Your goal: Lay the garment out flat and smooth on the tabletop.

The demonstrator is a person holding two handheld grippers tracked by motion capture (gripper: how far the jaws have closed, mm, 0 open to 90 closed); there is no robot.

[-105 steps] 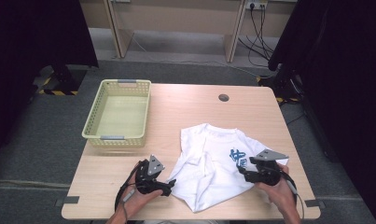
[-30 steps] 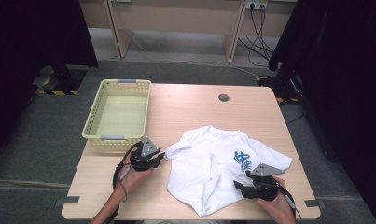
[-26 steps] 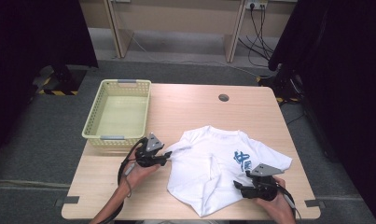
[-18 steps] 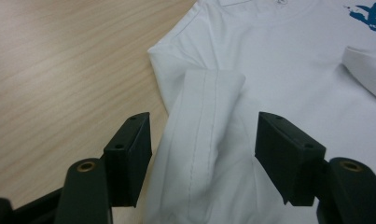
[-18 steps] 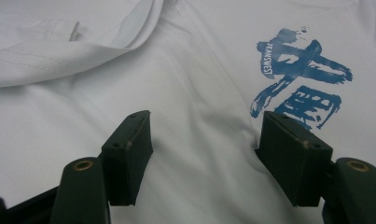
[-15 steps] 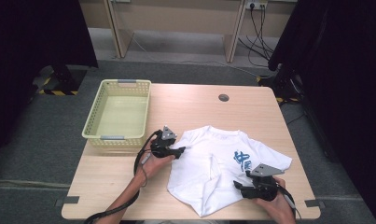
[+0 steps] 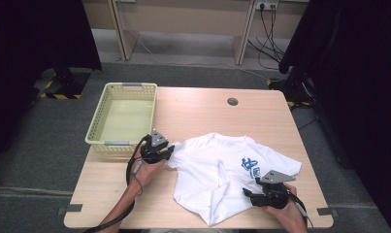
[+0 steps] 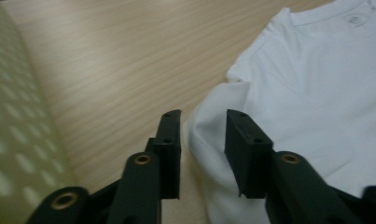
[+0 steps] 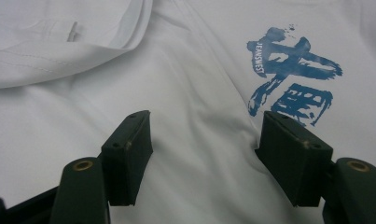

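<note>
White T-shirt (image 7: 222,174) lies crumpled on the bench (image 7: 198,111). Left gripper (image 8: 202,140) fingers, just closing, straddle its sleeve edge without pinching; right gripper (image 9: 204,140) fingers gape wide over the cloth.

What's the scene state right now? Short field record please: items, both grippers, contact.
garment: white T-shirt with blue print, spread rumpled on the table
basket: pale yellow basket, nothing in it, at the table's left edge
left gripper: at the shirt's left sleeve edge; jaws apart with sleeve fabric between them, have just been closing; pads not seen pressing
right gripper: low over the shirt near the print, jaws wide apart, nothing clamped
table hole: round grommet beyond the shirt
</note>
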